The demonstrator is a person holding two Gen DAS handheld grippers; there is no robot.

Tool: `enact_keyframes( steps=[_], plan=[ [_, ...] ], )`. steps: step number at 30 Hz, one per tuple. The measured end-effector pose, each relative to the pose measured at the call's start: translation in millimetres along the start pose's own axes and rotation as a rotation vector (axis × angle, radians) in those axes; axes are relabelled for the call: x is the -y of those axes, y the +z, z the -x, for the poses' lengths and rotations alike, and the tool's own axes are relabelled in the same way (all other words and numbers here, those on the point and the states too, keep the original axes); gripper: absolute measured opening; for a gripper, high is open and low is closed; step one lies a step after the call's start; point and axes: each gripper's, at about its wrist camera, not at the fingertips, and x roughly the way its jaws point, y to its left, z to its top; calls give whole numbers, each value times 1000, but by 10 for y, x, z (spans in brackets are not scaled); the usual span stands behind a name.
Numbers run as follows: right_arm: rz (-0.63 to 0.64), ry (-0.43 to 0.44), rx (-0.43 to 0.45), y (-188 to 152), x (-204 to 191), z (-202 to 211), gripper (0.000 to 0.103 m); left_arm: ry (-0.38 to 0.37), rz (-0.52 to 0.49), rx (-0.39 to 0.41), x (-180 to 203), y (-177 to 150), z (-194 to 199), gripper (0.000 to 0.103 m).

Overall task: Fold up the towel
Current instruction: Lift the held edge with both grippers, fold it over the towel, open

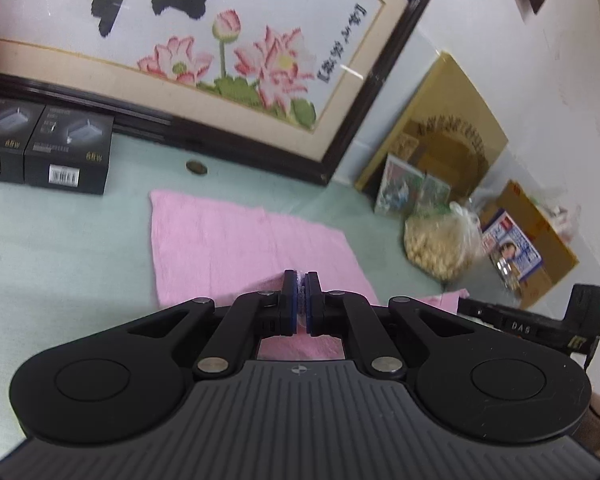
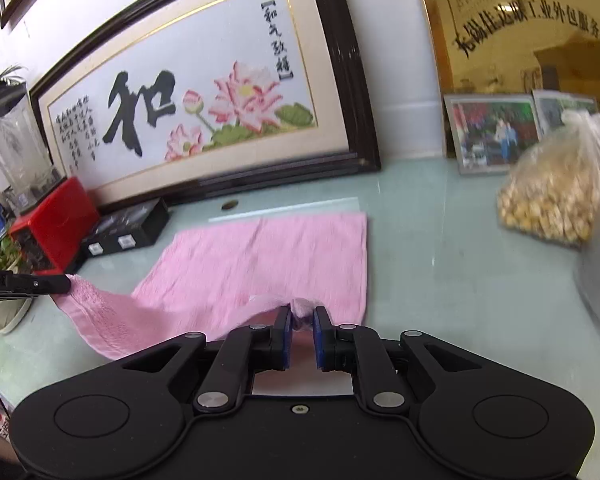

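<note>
The pink towel [image 2: 260,260] lies on the worktop [image 2: 440,248], soft, light and floppy. Each hand-held gripper, left [image 1: 301,280] and right [image 2: 302,314], is clenched on a near corner; such corners suit lifting, though the cloth sags between.

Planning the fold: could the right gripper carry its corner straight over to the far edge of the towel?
Probably yes. The right gripper is shut on a near corner of the pink towel, and the cloth ahead lies flat with nothing on it. The bag of nuts sits well off to the side.
</note>
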Motion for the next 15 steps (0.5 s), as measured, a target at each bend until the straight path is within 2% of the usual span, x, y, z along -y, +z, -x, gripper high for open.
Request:
enact_keyframes(
  steps=[3, 8, 12, 15],
  plan=[
    [18, -2, 27, 191, 30, -212, 10, 30, 44, 38, -54, 207, -253, 3],
    [22, 12, 47, 598, 35, -711, 10, 131, 96, 69, -215, 488, -649, 3],
    [33, 15, 57, 859, 160, -1165, 10, 211, 120, 40, -386, 595, -865, 5],
    [36, 38, 35, 954, 192, -1392, 13, 283, 120, 19, -501, 547, -897, 20]
  ],
)
